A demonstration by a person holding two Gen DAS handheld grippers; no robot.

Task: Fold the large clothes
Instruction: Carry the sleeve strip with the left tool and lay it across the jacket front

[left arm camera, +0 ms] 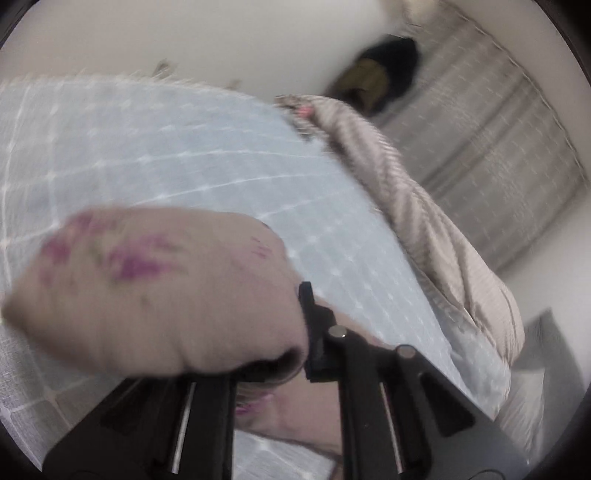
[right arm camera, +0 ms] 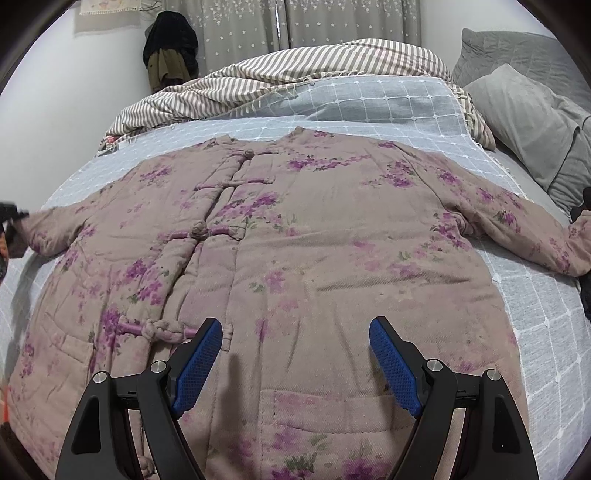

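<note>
A padded beige jacket [right arm camera: 314,258] with purple flowers and knot buttons lies spread flat, front up, on the bed, its collar at the far end and both sleeves stretched out sideways. My left gripper [left arm camera: 295,332] is shut on the cuff of one sleeve [left arm camera: 147,288], and the fabric bulges over and hides one finger. In the right wrist view, that gripper [right arm camera: 9,218] shows at the far left edge, at the sleeve's end. My right gripper [right arm camera: 295,332] hovers open over the jacket's lower hem, nothing between its blue pads [right arm camera: 391,362].
A light blue grid-pattern bedspread [right arm camera: 535,314] covers the bed. A striped duvet [right arm camera: 295,66] is bunched along the far side and grey pillows [right arm camera: 524,118] lie at the right. Dark clothes [right arm camera: 170,44] hang in the corner by the grey curtains [right arm camera: 332,22].
</note>
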